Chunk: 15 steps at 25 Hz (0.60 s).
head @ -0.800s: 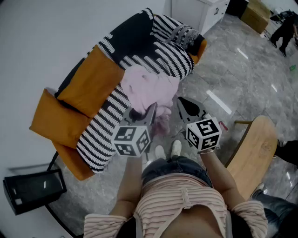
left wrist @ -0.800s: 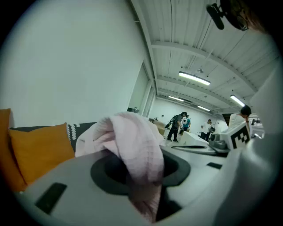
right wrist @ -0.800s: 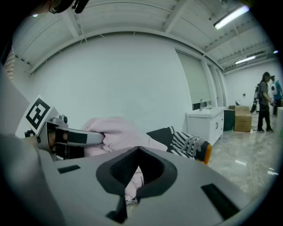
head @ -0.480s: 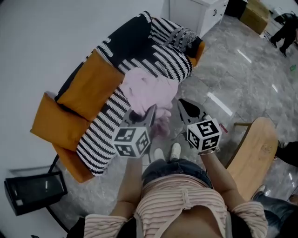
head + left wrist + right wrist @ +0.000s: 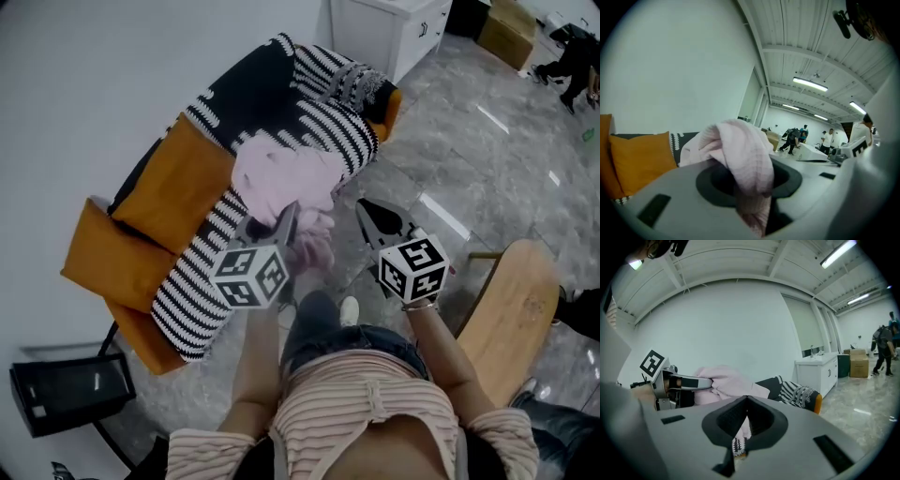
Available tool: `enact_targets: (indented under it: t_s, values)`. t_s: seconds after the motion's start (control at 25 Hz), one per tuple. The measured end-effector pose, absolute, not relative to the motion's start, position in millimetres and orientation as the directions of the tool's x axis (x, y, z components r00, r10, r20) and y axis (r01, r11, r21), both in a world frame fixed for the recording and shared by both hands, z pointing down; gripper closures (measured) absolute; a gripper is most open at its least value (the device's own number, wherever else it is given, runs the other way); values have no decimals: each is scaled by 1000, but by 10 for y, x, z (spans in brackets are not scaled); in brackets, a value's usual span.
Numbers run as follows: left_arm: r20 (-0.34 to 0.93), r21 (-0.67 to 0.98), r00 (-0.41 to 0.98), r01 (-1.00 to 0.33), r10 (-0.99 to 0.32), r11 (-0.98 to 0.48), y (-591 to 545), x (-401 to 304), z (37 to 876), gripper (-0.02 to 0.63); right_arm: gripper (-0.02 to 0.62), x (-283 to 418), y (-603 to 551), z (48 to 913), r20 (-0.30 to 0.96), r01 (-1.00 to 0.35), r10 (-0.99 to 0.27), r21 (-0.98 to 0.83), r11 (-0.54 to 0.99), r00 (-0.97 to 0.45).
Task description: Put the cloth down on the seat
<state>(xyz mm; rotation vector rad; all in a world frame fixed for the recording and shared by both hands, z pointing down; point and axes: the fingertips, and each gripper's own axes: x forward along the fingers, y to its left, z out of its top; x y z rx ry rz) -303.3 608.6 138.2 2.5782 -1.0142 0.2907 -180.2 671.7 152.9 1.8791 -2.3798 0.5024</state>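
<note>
A pale pink cloth [image 5: 281, 173] hangs bunched over the striped blanket on the sofa seat [image 5: 202, 272]. My left gripper [image 5: 284, 223] is shut on the cloth's near edge. In the left gripper view the cloth [image 5: 743, 157] drapes over and down between the jaws, hiding their tips. My right gripper [image 5: 368, 208] hovers to the right of the cloth, over the floor in front of the sofa, shut and empty. In the right gripper view its jaws [image 5: 746, 397] meet at the tip, and the left gripper [image 5: 693, 383] shows pinching the cloth [image 5: 726, 378].
An orange cushion [image 5: 173, 187] leans on the sofa back at the left. A white cabinet [image 5: 394, 28] stands past the sofa's far end. A wooden chair [image 5: 511, 291] is close on my right. A black box [image 5: 66, 389] sits on the floor at the left.
My left gripper has shifted left and toward the sofa, carrying the cloth further over the seat. The person's left leg has stepped forward. The right gripper has hardly moved.
</note>
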Motion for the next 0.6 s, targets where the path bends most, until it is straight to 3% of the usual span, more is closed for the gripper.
enact_targets:
  t_s: [0.6]
  values:
    - [334, 247, 694, -718, -638, -651, 5587, -2751, 1433, 453, 587, -1302, 6364, 1686, 276, -954, -935, -261, 150, -222]
